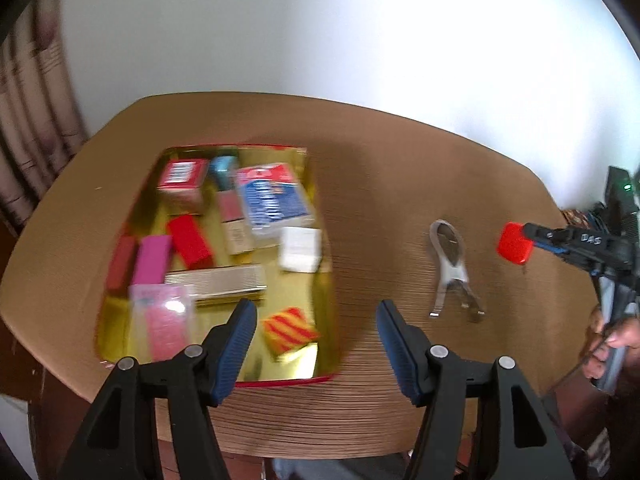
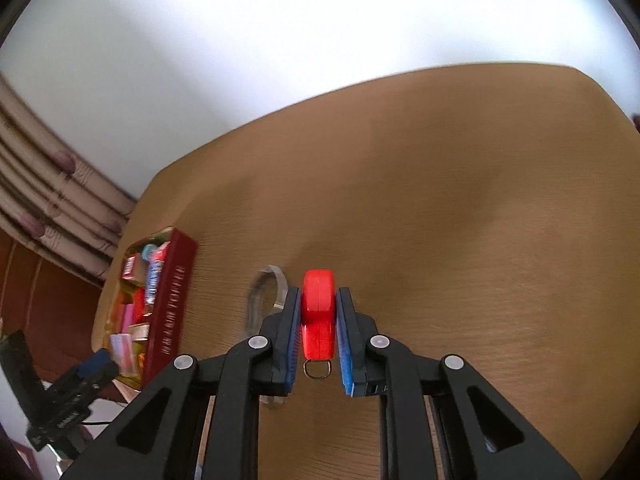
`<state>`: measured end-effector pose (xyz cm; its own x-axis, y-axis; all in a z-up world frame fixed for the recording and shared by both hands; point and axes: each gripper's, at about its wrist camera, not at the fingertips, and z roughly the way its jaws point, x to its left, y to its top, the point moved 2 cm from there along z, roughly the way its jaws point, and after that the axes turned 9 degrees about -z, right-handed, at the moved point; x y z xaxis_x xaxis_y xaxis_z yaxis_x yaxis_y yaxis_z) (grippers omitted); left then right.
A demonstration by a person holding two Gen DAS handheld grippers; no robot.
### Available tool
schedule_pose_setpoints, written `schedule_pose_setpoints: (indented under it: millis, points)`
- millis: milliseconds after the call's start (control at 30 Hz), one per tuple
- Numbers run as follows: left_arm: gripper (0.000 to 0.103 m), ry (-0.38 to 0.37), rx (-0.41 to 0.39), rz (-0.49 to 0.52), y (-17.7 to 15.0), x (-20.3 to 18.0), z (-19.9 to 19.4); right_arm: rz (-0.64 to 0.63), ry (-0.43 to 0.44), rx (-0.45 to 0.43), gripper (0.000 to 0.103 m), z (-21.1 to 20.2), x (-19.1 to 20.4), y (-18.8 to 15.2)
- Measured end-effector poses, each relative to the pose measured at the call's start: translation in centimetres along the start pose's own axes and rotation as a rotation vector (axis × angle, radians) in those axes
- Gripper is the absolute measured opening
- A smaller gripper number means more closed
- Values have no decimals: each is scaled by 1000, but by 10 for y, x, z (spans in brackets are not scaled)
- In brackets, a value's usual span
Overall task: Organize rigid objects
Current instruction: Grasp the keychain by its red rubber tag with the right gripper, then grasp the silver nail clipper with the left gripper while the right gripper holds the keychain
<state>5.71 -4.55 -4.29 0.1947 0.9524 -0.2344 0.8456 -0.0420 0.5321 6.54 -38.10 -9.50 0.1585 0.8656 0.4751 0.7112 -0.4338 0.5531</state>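
Red tape measure [image 2: 318,312] in right tool [image 2: 318,300], clamped, above table [image 2: 480,200].

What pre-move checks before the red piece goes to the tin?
1. right gripper shut on the red tape measure: ok.
2. Tape measure lifted off the table: cannot tell.
3. left gripper open, holding nothing: ok.
4. Free floor in the gold tin, near its front edge: ok.
5. Metal clip lies on the table between the tape measure and the tin: not ok.
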Motion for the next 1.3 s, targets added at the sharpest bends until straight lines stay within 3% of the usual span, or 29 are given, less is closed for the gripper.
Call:
schedule_pose_setpoints:
  millis: [167,300,433,867,1133,1300]
  points:
    - [65,-98,111,-23,14,-32,24,43,-16,-2,15,-7,-30,-14]
    - [65,-119,154,-1,26,-62,43,81,-6,-10,15,-8,-50,-19]
    - [65,-91,166,75,37,-91,63,114,11,-5,15,-5,-70,-23]
    - [65,-18,352,99,56,-134,151,166,131,17,21,12,-95,-29]
    - [65,-11,379,88,55,-144,171,173,205,49,33,25,-102,-37]
    - [65,-12,354,118,58,-154,177,167,244,49,50,25,-98,-34]
